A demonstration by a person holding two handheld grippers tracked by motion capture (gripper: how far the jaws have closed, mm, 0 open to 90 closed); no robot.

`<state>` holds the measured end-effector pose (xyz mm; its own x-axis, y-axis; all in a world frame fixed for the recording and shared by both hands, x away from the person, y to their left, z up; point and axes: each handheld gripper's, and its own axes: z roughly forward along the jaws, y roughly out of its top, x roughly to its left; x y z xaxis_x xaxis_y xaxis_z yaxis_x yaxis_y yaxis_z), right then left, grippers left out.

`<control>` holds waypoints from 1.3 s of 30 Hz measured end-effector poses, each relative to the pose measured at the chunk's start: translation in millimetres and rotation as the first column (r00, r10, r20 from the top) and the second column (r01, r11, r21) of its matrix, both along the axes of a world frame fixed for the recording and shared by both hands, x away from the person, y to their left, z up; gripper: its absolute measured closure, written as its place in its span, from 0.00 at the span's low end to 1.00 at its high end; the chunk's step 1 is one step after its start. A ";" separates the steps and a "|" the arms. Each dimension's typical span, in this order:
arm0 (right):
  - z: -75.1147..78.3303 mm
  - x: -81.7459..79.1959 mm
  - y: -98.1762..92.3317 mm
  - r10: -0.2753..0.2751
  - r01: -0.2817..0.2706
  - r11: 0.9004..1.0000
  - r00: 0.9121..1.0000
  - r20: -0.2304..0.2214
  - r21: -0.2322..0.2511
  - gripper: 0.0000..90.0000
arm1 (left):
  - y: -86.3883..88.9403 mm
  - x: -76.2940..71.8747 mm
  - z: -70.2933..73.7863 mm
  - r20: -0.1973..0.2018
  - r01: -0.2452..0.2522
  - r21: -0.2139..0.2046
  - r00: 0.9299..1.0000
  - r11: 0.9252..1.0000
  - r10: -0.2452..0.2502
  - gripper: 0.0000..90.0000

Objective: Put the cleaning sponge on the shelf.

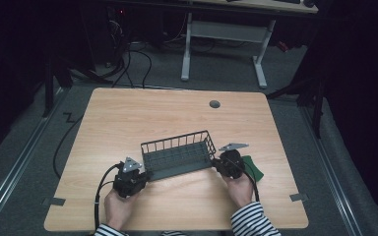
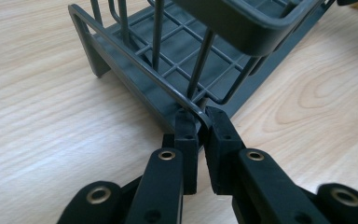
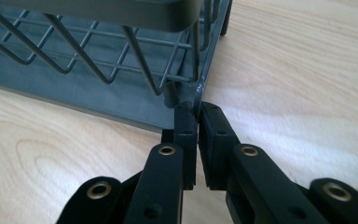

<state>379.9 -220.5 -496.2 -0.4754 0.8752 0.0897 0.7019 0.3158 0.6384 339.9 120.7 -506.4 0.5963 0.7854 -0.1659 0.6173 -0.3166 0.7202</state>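
Observation:
A dark grey wire basket [image 1: 177,156] sits near the middle of the wooden table [image 1: 142,115]. My left gripper [image 1: 137,173] meets its near-left corner and my right gripper [image 1: 222,163] its right end. In the left gripper view, my left gripper [image 2: 201,116] is shut on a curved wire at the wire basket [image 2: 135,60] corner. In the right gripper view, my right gripper [image 3: 198,109] is shut on a corner wire of the wire basket [image 3: 98,84]. Both hands hold the grippers from the table's near side.
A green object [image 1: 252,166] lies on the table just right of my right gripper, partly hidden by it. A grey grommet hole [image 1: 214,104] sits near the table's far edge. Cables [image 1: 98,189] trail from the grippers toward the near edge. A white desk frame [image 1: 224,44] stands beyond the table.

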 end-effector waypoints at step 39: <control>12.5 -35.7 -71.6 -0.125 0.123 0.992 0.984 0.130 0.026 0.41 | 52.2 0.6 -10.1 0.013 -0.116 -0.041 0.993 0.992 0.117 0.36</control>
